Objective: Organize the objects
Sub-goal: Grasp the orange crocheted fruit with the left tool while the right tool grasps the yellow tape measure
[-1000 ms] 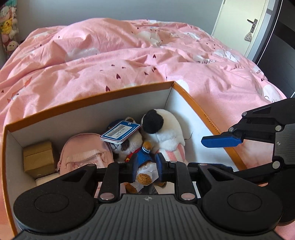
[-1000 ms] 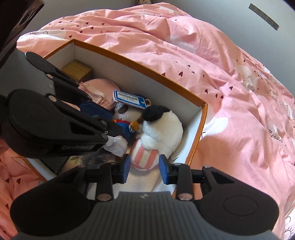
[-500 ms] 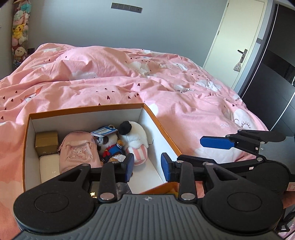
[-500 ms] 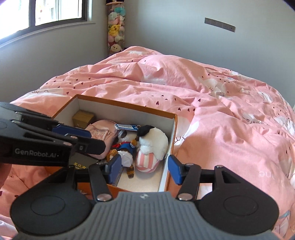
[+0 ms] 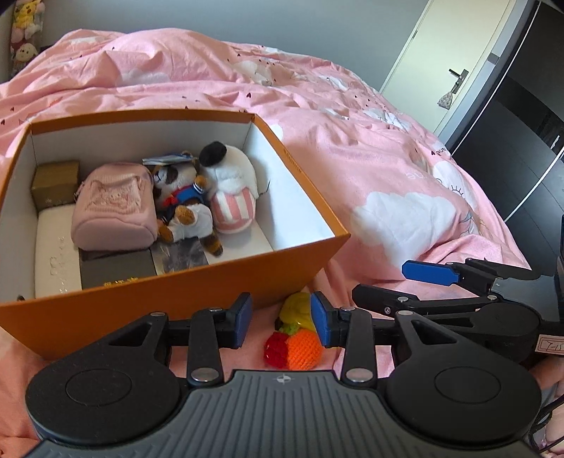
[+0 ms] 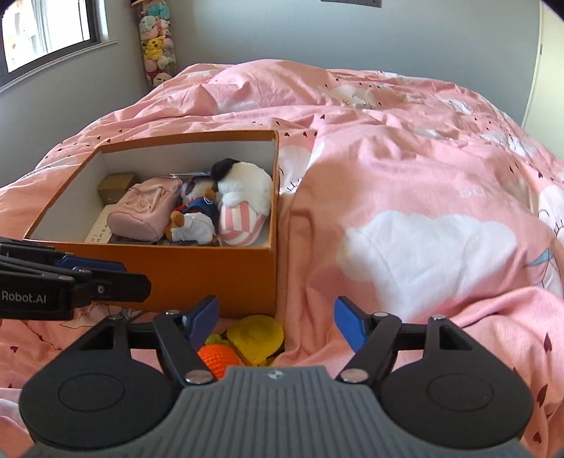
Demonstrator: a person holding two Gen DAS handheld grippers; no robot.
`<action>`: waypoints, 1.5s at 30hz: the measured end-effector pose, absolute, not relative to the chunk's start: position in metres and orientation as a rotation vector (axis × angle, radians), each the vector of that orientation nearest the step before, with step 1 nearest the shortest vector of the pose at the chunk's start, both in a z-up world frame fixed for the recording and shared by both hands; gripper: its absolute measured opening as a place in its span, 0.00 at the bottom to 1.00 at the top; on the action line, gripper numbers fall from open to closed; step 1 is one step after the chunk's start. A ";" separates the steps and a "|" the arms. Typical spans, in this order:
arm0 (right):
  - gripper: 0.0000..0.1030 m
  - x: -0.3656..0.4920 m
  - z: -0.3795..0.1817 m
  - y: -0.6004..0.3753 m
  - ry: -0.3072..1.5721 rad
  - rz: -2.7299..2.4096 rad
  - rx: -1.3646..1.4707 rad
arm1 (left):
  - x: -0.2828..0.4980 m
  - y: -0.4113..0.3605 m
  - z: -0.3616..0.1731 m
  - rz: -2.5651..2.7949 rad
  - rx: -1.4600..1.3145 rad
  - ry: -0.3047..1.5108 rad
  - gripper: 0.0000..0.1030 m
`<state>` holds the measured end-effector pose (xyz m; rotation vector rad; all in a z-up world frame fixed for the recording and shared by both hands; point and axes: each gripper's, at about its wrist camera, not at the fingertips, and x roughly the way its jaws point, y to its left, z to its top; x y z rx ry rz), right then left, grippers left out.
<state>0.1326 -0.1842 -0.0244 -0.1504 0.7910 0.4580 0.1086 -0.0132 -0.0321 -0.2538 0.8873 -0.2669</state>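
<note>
Pink heart-print duvet [image 6: 405,148], grey wall [image 6: 282,31], window [image 6: 46,28], hanging plush column [image 6: 157,42], cream door [image 5: 444,60].

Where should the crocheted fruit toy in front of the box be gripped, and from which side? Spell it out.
Grip the crocheted fruit toy across its orange ball, coming down from above on the side away from the orange box. The ball is round, soft and faces up, while the yellow top lies near the box wall, probably leaving little room there. It lies loose on the pink quilt.

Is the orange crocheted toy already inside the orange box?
No, the orange crocheted toy lies on the pink bedcover in front of the orange box, outside its near wall.
</note>
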 end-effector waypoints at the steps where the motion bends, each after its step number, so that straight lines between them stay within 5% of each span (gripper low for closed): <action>1: 0.74 0.133 -0.028 -0.185 0.797 0.450 -0.149 | 0.109 -0.015 -0.037 -0.268 -0.255 0.900 0.42; 11: 0.74 0.147 -0.053 -0.190 0.841 0.410 -0.126 | 0.117 -0.017 -0.068 -0.291 -0.324 0.987 0.50; 18: 0.61 0.153 -0.065 -0.194 0.881 0.400 -0.101 | 0.124 -0.026 -0.089 -0.313 -0.348 1.050 0.54; 30: 0.59 0.163 -0.077 -0.193 0.931 0.427 -0.086 | 0.134 -0.045 -0.110 -0.321 -0.300 1.109 0.63; 40: 0.59 0.171 -0.081 -0.188 0.974 0.504 -0.058 | 0.134 -0.056 -0.111 -0.344 -0.226 1.098 0.55; 45: 0.48 0.174 -0.084 -0.178 1.009 0.571 -0.087 | 0.120 -0.044 -0.094 -0.295 -0.187 1.084 0.55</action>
